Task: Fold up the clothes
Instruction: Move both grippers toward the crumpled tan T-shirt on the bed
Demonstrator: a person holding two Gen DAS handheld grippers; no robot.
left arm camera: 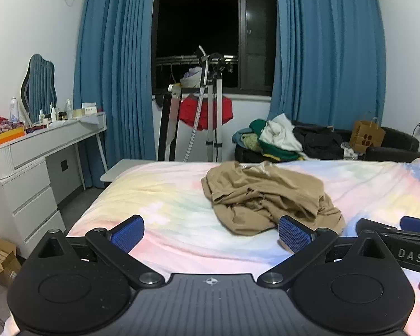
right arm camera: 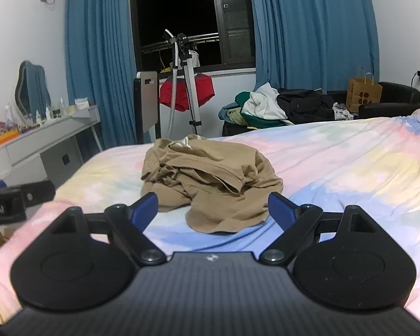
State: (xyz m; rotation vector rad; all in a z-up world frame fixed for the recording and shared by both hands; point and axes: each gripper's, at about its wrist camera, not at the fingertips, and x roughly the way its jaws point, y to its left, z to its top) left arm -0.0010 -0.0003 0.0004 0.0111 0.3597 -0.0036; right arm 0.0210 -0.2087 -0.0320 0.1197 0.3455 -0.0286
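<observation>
A crumpled tan garment (left arm camera: 268,196) with a white drawstring lies in a heap on the pastel bed (left arm camera: 165,196). It also shows in the right wrist view (right arm camera: 210,179), on the bed (right arm camera: 350,173). My left gripper (left arm camera: 210,233) is open and empty, just short of the heap and to its left. My right gripper (right arm camera: 212,210) is open and empty, its fingers on either side of the heap's near edge, above the sheet. The right gripper shows at the right edge of the left wrist view (left arm camera: 400,238).
A white dresser (left arm camera: 28,165) with bottles and a mirror stands left of the bed. A garment steamer stand (left arm camera: 210,112) with a red garment is at the window. A pile of clothes (left arm camera: 282,140) and a paper bag (left arm camera: 368,137) sit on a dark sofa behind the bed.
</observation>
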